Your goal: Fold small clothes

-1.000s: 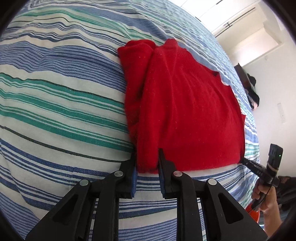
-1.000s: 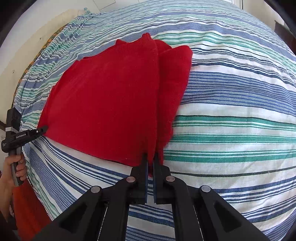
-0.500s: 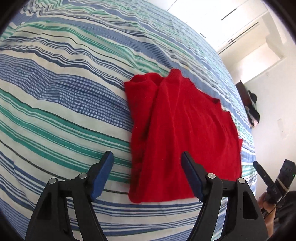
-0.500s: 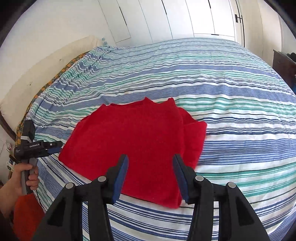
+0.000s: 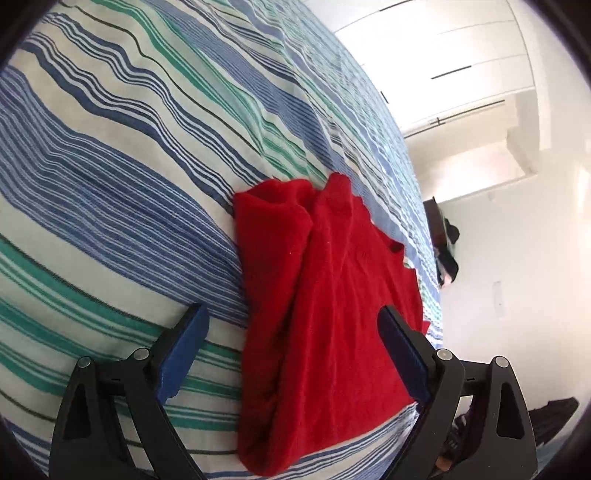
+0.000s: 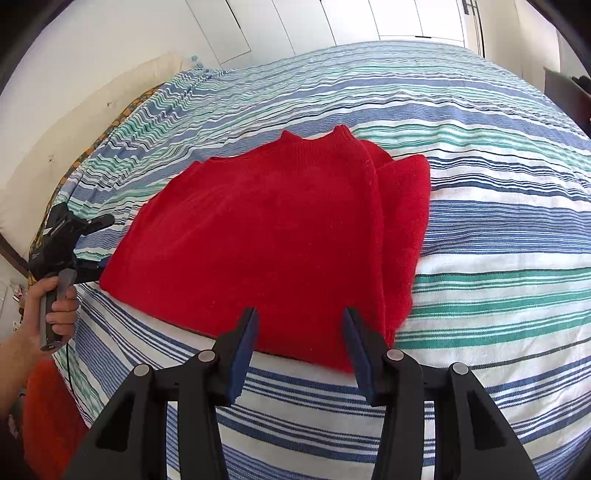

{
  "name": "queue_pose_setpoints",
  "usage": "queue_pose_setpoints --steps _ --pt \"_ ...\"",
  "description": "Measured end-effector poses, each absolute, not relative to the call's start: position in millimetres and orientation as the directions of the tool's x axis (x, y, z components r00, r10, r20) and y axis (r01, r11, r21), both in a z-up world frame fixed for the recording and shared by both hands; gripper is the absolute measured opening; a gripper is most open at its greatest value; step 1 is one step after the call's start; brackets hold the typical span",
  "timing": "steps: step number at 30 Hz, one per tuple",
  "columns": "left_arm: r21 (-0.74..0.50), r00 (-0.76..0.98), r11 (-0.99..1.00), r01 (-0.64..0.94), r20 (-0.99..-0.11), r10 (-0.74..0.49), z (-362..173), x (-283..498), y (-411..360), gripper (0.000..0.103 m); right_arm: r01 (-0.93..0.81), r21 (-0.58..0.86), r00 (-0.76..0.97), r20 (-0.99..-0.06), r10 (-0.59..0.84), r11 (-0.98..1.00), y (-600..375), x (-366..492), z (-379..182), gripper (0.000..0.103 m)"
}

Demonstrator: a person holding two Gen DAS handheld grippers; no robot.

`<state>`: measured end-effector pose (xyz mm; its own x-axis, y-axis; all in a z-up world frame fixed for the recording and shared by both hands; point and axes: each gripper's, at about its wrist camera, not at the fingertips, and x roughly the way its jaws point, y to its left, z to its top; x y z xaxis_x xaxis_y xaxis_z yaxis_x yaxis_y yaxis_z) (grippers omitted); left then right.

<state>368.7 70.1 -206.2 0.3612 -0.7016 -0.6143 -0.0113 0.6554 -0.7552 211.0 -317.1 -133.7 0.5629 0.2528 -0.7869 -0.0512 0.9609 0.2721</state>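
Note:
A small red knit sweater [image 6: 280, 236] lies flat on the striped bed, one side folded over its body; it also shows in the left wrist view [image 5: 325, 302]. My right gripper [image 6: 299, 321] is open and empty, held over the sweater's near hem. My left gripper [image 5: 291, 321] is wide open and empty, held above the folded edge of the sweater; it also shows in the right wrist view [image 6: 70, 240] at the bed's left edge, held in a hand.
The bed has a blue, green and white striped cover [image 6: 498, 229] with free room all around the sweater. White wardrobe doors [image 6: 388, 18] stand beyond the bed. A dark piece of furniture [image 5: 443, 243] stands by the far wall. Something orange-red [image 6: 48, 413] lies beside the bed.
Both grippers were shut on the sweater's near hem one second ago. They have let go, opened wide and pulled back and up. The sweater lies where it was.

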Motion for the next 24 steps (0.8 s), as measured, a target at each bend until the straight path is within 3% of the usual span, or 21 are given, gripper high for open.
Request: queue_pose_setpoints --steps 2,3,4,6,8,9,10,12,14,19,21,24 --pt "-0.728 0.365 0.686 0.01 -0.636 -0.68 -206 373 62 0.082 -0.05 0.279 0.575 -0.777 0.256 0.959 -318 195 -133 0.048" --pt "-0.706 0.371 0.709 0.005 -0.657 -0.657 -205 375 63 0.036 -0.043 0.279 0.579 -0.776 0.251 0.959 -321 187 -135 0.048" --pt "-0.69 0.354 0.724 -0.029 -0.684 -0.638 -210 377 65 0.011 -0.03 0.279 0.577 -0.779 0.245 0.96 -324 180 -139 0.048" --pt "-0.704 0.357 0.704 -0.096 -0.685 -0.636 -217 376 75 0.011 0.013 0.295 0.564 -0.791 0.237 0.955 -331 167 -152 0.048" --pt "-0.643 0.369 0.761 -0.085 -0.73 -0.575 -206 371 70 0.019 0.054 0.349 0.569 -0.781 0.258 0.936 -343 154 -166 0.048" --pt "-0.58 0.373 0.812 -0.062 -0.768 -0.52 -197 368 62 0.034 0.064 0.378 0.587 -0.762 0.271 0.923 -348 148 -169 0.048" --pt "-0.51 0.372 0.859 -0.041 -0.806 -0.461 -188 366 53 0.066 0.072 0.402 0.604 -0.746 0.281 0.913 -351 145 -171 0.048" --pt "-0.453 0.389 0.892 0.011 -0.82 -0.421 -176 362 37 0.096 0.081 0.416 0.609 -0.74 0.285 0.906 -353 146 -170 0.048" --pt "-0.471 0.391 0.881 0.045 -0.803 -0.449 -175 361 31 0.096 0.081 0.401 0.604 -0.748 0.275 0.913 -350 149 -170 0.048" --pt "-0.55 0.321 0.834 -0.039 -0.797 -0.511 -198 370 37 0.094 0.065 0.386 0.624 -0.736 0.265 0.92 -346 145 -172 0.048" --pt "-0.444 0.339 0.896 -0.017 -0.845 -0.413 -187 365 26 0.094 0.053 0.383 0.634 -0.726 0.265 0.922 -347 143 -176 0.049" --pt "-0.172 0.391 0.984 0.041 -0.904 -0.174 -175 354 0 0.095 0.041 0.367 0.649 -0.717 0.255 0.929 -344 143 -178 0.051"
